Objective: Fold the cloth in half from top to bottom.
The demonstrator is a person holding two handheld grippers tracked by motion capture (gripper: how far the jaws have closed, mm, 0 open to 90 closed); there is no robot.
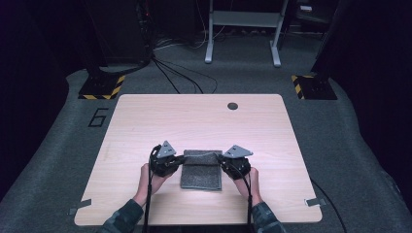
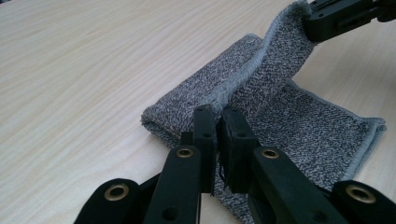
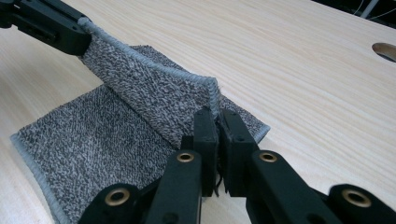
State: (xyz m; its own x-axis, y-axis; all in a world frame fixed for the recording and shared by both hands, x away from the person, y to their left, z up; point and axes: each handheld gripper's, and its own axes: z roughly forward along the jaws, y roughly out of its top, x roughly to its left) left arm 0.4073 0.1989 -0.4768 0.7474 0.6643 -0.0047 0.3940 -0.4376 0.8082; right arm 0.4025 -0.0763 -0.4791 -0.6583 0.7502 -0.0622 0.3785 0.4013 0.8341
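Observation:
A grey woven towel lies on the light wooden table, near its front edge. Its far edge is lifted off the surface and stretched between both grippers. My left gripper is shut on the left corner of that edge; in the left gripper view its jaws pinch the towel's hem. My right gripper is shut on the right corner, and the right gripper view shows the hem caught between its jaws. The rest of the towel lies flat beneath the raised flap.
A round cable hole sits near the table's far edge. Tape strips mark the front corners. Beyond the table are floor cables, a white frame and two stand bases with yellow-black tape.

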